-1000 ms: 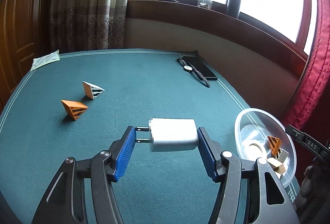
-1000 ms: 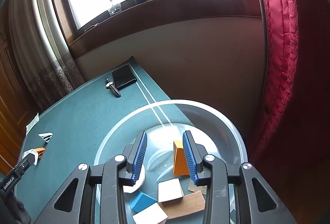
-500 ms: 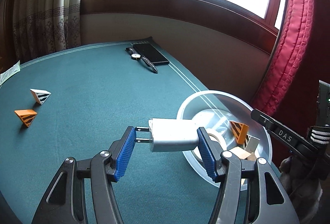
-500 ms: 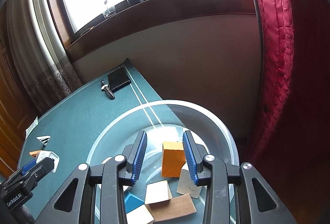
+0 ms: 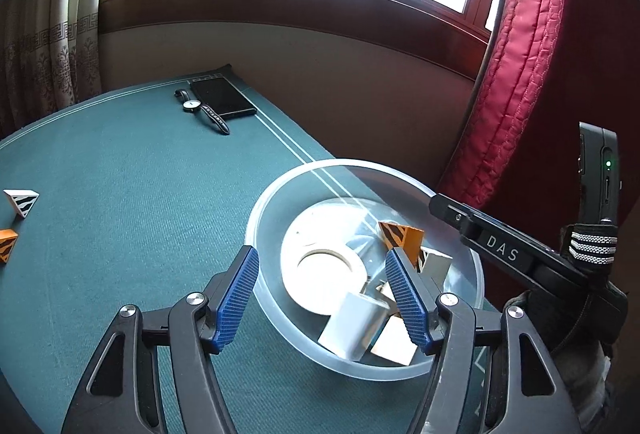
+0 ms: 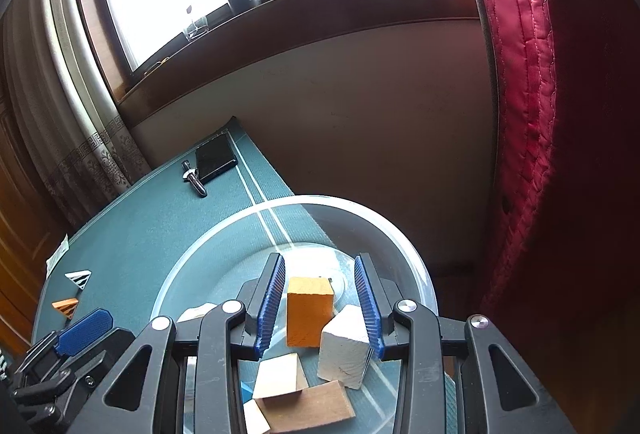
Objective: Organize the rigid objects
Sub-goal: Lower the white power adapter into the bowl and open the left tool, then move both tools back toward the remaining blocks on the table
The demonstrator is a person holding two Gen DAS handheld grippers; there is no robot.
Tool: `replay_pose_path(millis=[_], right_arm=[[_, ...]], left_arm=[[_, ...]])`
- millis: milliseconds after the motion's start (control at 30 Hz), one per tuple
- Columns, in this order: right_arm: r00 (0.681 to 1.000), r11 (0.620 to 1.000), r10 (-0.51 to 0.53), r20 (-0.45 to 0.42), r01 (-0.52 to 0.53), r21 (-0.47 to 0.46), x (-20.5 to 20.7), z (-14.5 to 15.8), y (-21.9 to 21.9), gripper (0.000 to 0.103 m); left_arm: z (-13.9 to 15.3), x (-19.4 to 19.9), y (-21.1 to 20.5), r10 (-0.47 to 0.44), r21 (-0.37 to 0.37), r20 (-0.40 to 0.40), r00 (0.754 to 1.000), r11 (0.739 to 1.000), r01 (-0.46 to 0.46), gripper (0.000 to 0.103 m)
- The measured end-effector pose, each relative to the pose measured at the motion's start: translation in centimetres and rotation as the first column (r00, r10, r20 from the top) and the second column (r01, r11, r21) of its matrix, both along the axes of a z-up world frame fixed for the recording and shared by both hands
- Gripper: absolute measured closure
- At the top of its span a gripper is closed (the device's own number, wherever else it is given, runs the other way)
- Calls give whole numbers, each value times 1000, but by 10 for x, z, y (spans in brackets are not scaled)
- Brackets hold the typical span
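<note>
Lettering "DAS" on right gripper (image 5: 500,254), jaws narrow, empty, left gripper (image 5: 324,298) jaws just opening, empty

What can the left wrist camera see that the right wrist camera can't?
Only the left wrist view shows the white charger lying in the bowl, loose between the left gripper and its open fingers, which have just been opening. It also shows the roll of tape.

Only the right wrist view shows the plain orange block, the grey block, the brown block and the paper slip.

Both show the clear bowl, the phone, the watch, the two striped wedges and the green table.
</note>
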State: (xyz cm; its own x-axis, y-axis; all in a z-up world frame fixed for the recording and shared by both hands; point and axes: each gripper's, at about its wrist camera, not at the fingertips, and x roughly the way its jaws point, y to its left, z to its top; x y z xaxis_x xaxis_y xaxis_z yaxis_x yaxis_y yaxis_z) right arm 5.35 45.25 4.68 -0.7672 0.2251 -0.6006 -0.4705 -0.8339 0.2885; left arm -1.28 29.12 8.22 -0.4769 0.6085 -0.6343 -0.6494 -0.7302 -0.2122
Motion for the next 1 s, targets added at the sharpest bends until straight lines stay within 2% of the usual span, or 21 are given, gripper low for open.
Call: replay_pose_path(millis=[367, 567, 1000], right_arm=[[1000, 1000, 25, 4, -25, 4, -3, -1, -8, 64], [999, 999, 45, 3, -45, 18, -3, 0, -18, 58], [989, 987, 146, 0, -146, 70, -13, 8, -55, 58]], left_arm=[[-8, -14, -25, 100, -14, 15, 995, 995, -100, 36], [-9, -18, -35, 134, -20, 18, 991, 991, -133, 36], [-11, -35, -74, 235, -17, 18, 972, 972, -235, 36]])
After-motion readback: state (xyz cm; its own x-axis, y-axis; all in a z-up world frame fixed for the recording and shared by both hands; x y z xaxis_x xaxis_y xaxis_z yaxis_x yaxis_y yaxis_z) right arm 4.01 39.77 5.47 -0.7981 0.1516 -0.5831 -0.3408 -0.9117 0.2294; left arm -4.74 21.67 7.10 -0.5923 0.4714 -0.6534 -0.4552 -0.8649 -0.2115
